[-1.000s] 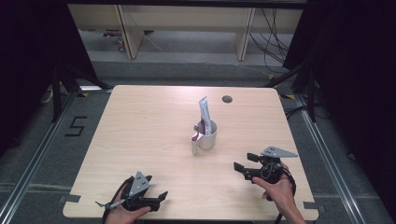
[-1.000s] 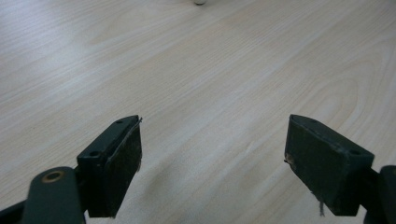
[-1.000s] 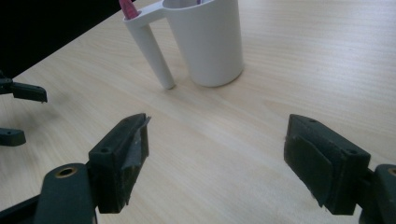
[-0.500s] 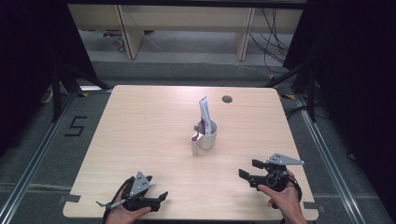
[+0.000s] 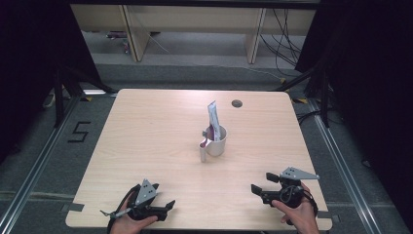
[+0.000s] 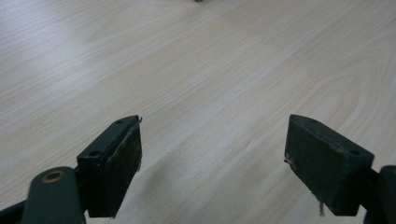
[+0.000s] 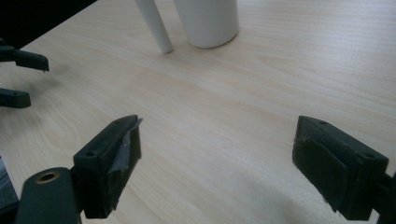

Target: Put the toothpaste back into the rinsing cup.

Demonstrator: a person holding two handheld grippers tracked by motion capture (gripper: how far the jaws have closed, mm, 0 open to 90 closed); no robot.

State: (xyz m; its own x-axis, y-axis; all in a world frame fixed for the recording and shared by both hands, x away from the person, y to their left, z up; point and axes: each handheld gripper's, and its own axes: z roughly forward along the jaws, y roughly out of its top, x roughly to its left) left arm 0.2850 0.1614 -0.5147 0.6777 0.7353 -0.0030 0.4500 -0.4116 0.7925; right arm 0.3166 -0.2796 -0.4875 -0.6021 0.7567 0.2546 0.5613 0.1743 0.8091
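A white cup [image 5: 217,143] stands mid-table with a grey-and-pink packet [image 5: 213,116] upright in it. A white handle-like piece [image 5: 202,151] leans at its left side. My left gripper [image 5: 168,206] rests near the front edge at the left. Its jaws are open over bare wood [image 6: 215,123]. My right gripper [image 5: 259,185] sits near the front right and points left. Its jaws have just been opening and stand wide, nothing between them [image 7: 218,123]. In the right gripper view the cup [image 7: 208,21] and the leaning piece [image 7: 154,25] lie ahead, apart from the jaws.
The wooden table [image 5: 146,131] has a small round hole [image 5: 237,103] near its far edge. The left gripper's jaws [image 7: 18,79] show at the far left of the right gripper view. Grey floor, shelving and cables lie beyond the table.
My right gripper has drawn back toward the table's near edge and slightly right. The left gripper, cup and packet have stayed put.
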